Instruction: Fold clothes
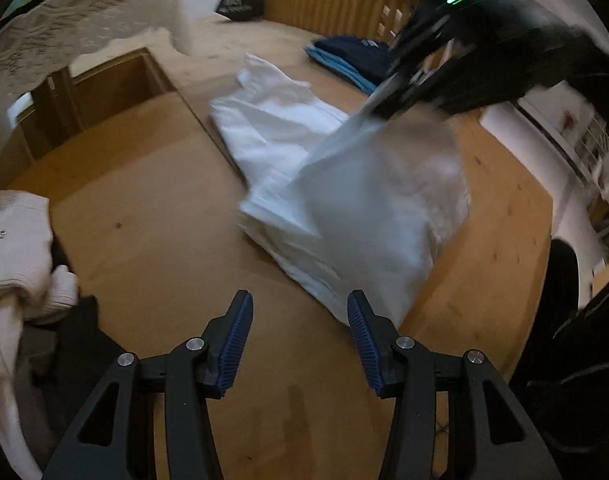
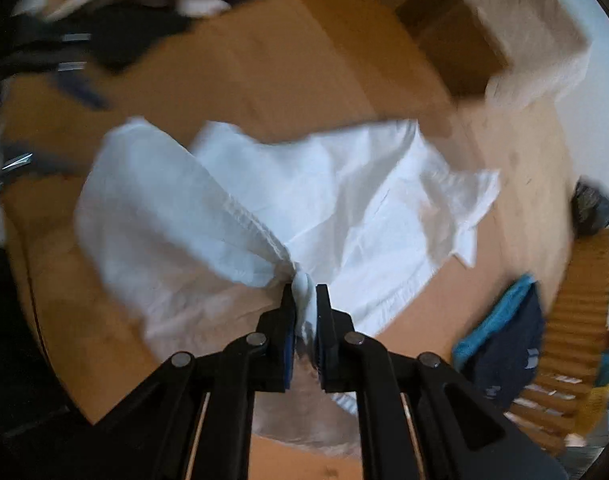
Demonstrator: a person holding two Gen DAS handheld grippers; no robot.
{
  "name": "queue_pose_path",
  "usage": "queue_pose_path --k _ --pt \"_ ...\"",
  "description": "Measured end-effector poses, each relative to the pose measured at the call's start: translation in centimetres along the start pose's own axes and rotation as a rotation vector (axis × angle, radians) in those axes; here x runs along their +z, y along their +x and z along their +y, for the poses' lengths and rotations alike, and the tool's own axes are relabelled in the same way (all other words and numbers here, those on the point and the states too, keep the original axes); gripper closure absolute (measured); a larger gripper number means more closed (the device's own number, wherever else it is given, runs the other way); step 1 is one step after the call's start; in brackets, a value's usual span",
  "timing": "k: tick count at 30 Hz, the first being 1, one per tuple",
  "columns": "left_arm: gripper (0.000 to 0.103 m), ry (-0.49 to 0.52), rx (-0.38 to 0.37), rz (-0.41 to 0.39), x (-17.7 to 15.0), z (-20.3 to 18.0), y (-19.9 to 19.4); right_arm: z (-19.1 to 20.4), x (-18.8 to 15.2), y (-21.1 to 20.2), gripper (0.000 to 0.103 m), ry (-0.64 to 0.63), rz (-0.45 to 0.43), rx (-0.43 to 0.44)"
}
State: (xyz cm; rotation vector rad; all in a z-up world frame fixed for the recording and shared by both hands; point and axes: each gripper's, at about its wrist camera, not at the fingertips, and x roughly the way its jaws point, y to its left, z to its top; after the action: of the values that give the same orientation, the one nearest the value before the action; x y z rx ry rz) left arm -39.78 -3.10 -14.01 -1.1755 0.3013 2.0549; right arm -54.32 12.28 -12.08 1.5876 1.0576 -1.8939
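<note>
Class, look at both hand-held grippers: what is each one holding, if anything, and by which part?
The right hand-held gripper pinches the white garment by a bunched edge. The left hand-held gripper holds nothing, its jaws apart.

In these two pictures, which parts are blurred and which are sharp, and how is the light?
Left wrist view: the left gripper is sharp, while the right gripper and the lifted white garment smear with motion; the light is dim and warm. Right wrist view: the right gripper and the pinched cloth are fairly sharp, but the wooden table and folded blue clothes are blurred; both views bend at the fisheye edges.
</note>
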Motion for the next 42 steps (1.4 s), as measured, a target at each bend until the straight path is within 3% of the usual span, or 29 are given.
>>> queue_pose_path --k 3,7,12,14,17,22,25,27,29,32,37,38,42 --pt "0.056 0.039 -0.017 -0.026 1.2 -1.2 0.4 -2.1 0.2 3.1 0.08 0.057 0.001 0.056" --pt "0.056 0.1 -0.064 -0.029 3.3 -3.2 2.4 -4.4 -1.0 3.5 0.072 0.158 -0.062 0.134" --pt "0.056 0.148 -0.132 -0.007 5.2 -5.2 5.5 -5.9 -1.5 2.3 0.07 0.225 -0.117 0.114" --pt "0.056 0.134 -0.117 0.046 5.3 -4.9 7.7 -6.6 -2.2 0.9 0.07 0.249 -0.159 0.087" --pt "0.056 0.105 -0.044 0.132 4.4 -3.7 10.1 -7.0 -6.6 -2.5 0.07 0.366 -0.284 0.096" --pt "0.055 0.15 -0.024 0.046 4.5 -4.9 8.4 -0.1 -11.7 0.8 0.07 0.37 -0.305 0.228" --pt "0.055 0.149 -0.016 0.1 4.6 -4.9 10.3 3.6 -12.1 3.9 0.07 0.324 -0.241 0.115" --pt "0.055 0.135 -0.007 0.15 4.3 -4.8 11.7 4.3 -12.3 4.8 0.07 0.327 -0.218 0.092" --pt "0.055 0.126 0.005 0.142 4.1 -4.8 11.6 4.3 -12.6 5.0 0.07 0.337 -0.183 0.108" --pt "0.053 0.084 -0.051 0.143 4.1 -5.0 11.0 4.5 -13.6 4.9 0.07 0.33 -0.135 0.117" --pt "0.052 0.139 -0.116 0.16 4.0 -7.2 9.1 5.9 -16.3 4.1 0.07 0.269 -0.082 0.158" --pt "0.052 0.144 -0.134 0.155 4.2 -6.9 8.4 5.7 -16.8 3.7 0.07 0.276 -0.091 0.183" --pt "0.052 0.105 -0.155 0.072 7.8 -3.7 4.6 1.4 -16.6 1.3 0.07 0.387 -0.277 0.31"
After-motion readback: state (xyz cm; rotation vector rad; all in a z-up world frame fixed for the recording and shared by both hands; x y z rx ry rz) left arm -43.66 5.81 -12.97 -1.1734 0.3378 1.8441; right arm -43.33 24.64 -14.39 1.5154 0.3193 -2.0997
